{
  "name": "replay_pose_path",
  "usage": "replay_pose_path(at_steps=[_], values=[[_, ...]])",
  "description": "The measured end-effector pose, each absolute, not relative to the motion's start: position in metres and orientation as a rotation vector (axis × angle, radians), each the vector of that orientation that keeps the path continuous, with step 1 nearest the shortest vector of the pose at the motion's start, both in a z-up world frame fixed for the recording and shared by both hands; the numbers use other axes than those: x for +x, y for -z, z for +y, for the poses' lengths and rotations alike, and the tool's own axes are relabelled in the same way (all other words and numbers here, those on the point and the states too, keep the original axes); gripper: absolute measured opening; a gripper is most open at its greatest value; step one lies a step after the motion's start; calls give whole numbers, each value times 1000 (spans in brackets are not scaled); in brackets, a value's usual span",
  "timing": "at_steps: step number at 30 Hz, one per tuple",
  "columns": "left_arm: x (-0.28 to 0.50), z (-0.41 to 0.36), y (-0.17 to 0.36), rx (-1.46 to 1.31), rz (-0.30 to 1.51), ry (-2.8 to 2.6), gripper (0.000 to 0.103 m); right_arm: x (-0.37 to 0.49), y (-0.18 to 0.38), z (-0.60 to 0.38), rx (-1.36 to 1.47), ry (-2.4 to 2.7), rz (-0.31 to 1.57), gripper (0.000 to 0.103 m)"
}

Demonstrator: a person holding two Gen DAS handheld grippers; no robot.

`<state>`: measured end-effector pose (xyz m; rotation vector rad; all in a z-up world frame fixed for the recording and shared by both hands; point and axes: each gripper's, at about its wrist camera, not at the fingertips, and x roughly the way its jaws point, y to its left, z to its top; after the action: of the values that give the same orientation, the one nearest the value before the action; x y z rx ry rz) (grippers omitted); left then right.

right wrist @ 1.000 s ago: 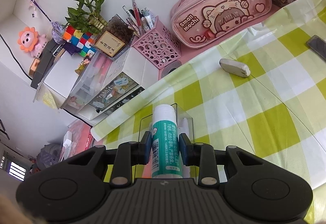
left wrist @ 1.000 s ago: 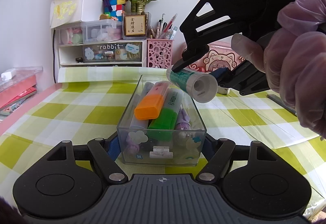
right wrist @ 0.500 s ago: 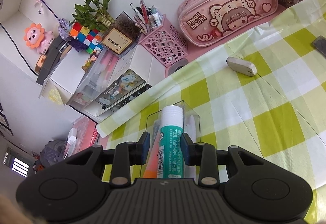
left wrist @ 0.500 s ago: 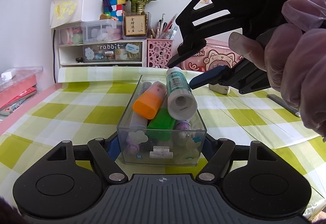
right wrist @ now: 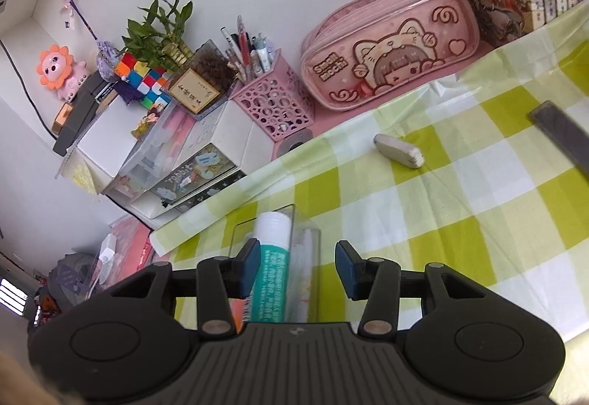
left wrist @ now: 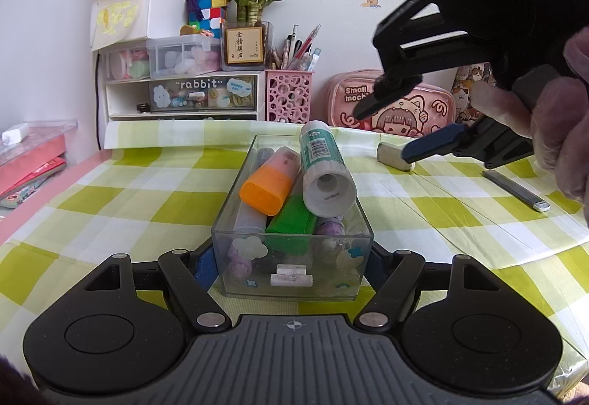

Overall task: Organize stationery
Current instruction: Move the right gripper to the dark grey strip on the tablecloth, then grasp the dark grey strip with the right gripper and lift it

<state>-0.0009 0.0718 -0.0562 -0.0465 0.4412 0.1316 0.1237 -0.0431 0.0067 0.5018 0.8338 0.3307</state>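
Note:
A clear plastic box (left wrist: 235, 221) stands on the green checked tablecloth, and my left gripper (left wrist: 291, 269) is shut on its near end. In it lie an orange highlighter (left wrist: 268, 180), a green highlighter (left wrist: 292, 217) and small purple items. A green-and-white glue stick (left wrist: 324, 169) rests slanted on top of them, its cap end on the far rim. My right gripper (left wrist: 386, 132) hangs above and to the right of the box, its jaws opening. In the right wrist view the glue stick (right wrist: 274, 258) lies below the right gripper (right wrist: 298, 267), free of the pads.
A grey eraser (left wrist: 394, 156) and a grey utility knife (left wrist: 515, 189) lie on the cloth right of the box. Along the back wall stand a pink pencil case (left wrist: 397, 103), a pink pen holder (left wrist: 289, 96) and a white drawer unit (left wrist: 184, 96). A gloved hand (left wrist: 567, 132) holds the right gripper.
The right gripper let go of the glue stick, which dropped onto the highlighters in the box. Its jaws widened and it drew up and to the right. The left gripper stayed still.

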Motion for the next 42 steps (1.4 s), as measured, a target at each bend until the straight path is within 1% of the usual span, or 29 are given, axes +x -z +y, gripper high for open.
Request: replay_pose_path(at_steps=[2, 3, 6, 10, 19, 25, 29, 30, 31, 33, 35, 40, 42], values=[[-1, 72, 56, -47, 441, -131, 73, 119, -7, -57, 464, -289, 810, 67], [-1, 72, 56, -47, 441, -131, 73, 117, -8, -65, 445, -271, 795, 71], [-1, 72, 56, -47, 441, -132, 73, 111, -11, -94, 403, -208, 749, 77], [-1, 72, 56, -46, 441, -132, 73, 108, -13, -135, 380, -108, 708, 79], [-1, 72, 56, -46, 441, -132, 73, 112, 8, -193, 335, 28, 720, 80], [-1, 72, 56, -46, 440, -132, 73, 131, 25, -205, 347, -18, 737, 80], [-1, 72, 56, -42, 439, -133, 73, 140, 31, -196, 293, -61, 722, 79], [-1, 72, 56, -42, 438, -134, 73, 142, 33, -192, 270, -57, 717, 78], [-1, 72, 56, -41, 438, -134, 73, 142, 34, -187, 237, -53, 711, 69], [-1, 72, 56, -41, 438, -133, 73, 142, 36, -174, 147, -44, 710, 60], [-1, 72, 56, -41, 437, -134, 73, 140, 36, -166, 102, -62, 714, 58], [-1, 72, 56, -40, 438, -134, 73, 132, 35, -148, 91, -126, 725, 55], [-1, 72, 56, -41, 438, -134, 73, 128, 33, -141, 83, -144, 737, 49]])
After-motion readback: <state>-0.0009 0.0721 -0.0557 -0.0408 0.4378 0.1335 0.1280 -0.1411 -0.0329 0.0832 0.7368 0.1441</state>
